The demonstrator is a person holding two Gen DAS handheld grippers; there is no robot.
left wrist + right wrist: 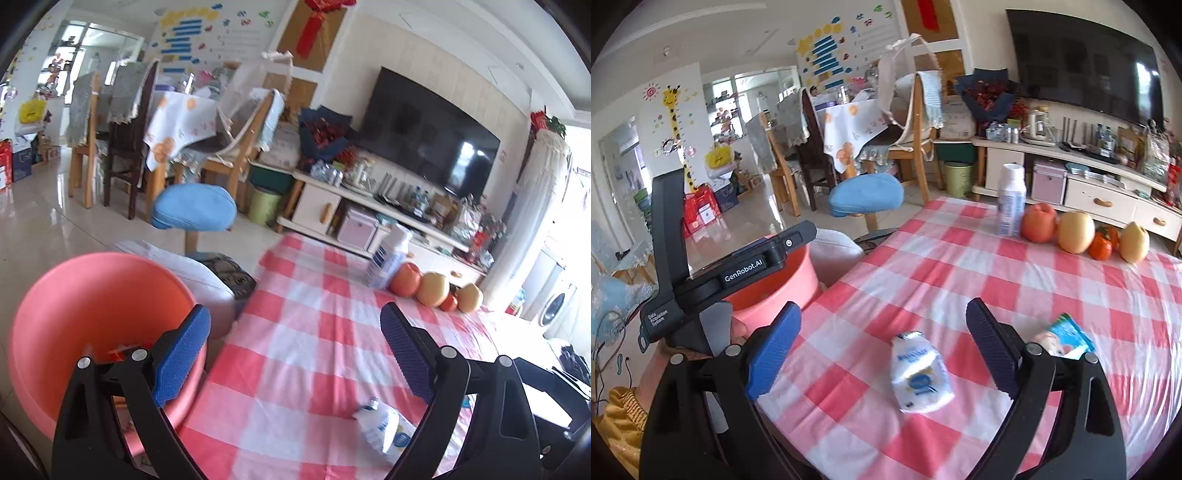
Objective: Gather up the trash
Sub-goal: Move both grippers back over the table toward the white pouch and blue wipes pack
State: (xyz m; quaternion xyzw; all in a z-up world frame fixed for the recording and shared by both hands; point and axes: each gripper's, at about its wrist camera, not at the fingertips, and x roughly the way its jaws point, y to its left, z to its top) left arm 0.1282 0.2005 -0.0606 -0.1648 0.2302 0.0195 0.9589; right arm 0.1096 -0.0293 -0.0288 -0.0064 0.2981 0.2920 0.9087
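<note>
A desk [960, 266] covered with a red-and-white checked cloth is seen in a bright living room, with a glossy tiled floor [40, 221], a dining set with wooden chairs [798, 155], a dark television [428, 136] over a white cabinet [1100, 192], and a blue stool [866, 195] just beyond the desk's far edge. Along the far edge a white bottle [1010, 199] is stood upright, with a row of fruit [1075, 232] lined up just beside it. A pink basin [92, 317] is placed off the desk's left edge; some reddish scraps are glimpsed inside it, too hidden by the left gripper to be told apart. A crumpled white wrapper [921, 373] is laid near the desk's near edge, and a blue-green packet [1065, 338] is seen near it, partly hidden behind the right gripper's finger. The left gripper [295, 354] is held with its jaws spread wide and nothing between them. The right gripper [882, 350] is likewise held wide open above the wrapper, with nothing gripped.
</note>
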